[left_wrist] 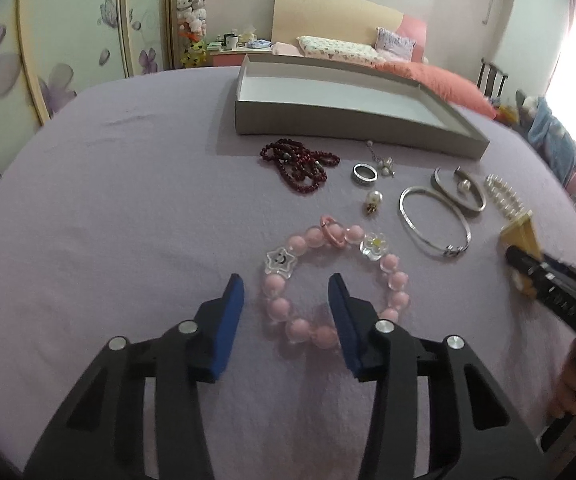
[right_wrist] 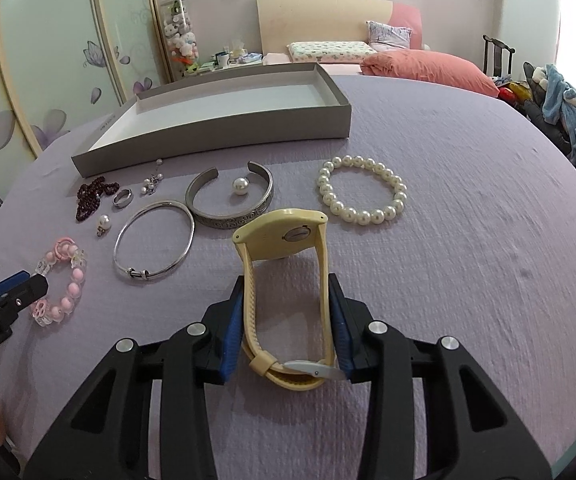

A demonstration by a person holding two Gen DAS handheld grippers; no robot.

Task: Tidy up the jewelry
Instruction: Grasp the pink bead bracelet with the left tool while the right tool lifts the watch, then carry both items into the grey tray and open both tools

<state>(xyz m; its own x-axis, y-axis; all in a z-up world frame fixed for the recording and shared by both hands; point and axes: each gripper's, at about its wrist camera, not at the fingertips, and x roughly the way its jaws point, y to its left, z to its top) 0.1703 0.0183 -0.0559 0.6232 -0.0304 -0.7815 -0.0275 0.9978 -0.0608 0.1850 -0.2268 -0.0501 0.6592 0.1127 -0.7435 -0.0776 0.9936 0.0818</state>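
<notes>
1. Your right gripper [right_wrist: 288,320] is clamped on the cream watch [right_wrist: 284,276]; both blue pads press the strap from either side. The watch stands on edge on the lilac bed cover [right_wrist: 467,280], case back facing the camera and the buckle end nearest you.
2. Your left gripper [left_wrist: 286,300] sits half-wide over the pink bead bracelet [left_wrist: 335,280]. One finger is outside the loop, the other inside it, with the near-left run of beads between them. Can't tell if the pads actually touch the beads, so I wouldn't call that a grip.
3. Container check: the grey cardboard tray [right_wrist: 216,140] at the far side of the jewelry has a white inside and nothing in it. Every piece lies on the cover in front of it.
4. The pink bracelet is chunky, glossy pale-pink beads, with a clear star charm [left_wrist: 280,261] that has a little face on it, a clear flower charm [left_wrist: 373,245] with a yellow centre, and a small pink ring looped on at the far side.
5. Rest of the lineup: dark red bead strand [left_wrist: 299,162] nearest the tray, a metal ring [left_wrist: 364,173], a loose pearl earring [left_wrist: 373,199], a thin silver bangle [right_wrist: 154,240], an engraved open cuff [right_wrist: 230,208] with a pearl [right_wrist: 240,186] inside its curve, and a white pearl bracelet [right_wrist: 361,194] off to the right, apart from the watch.
</notes>
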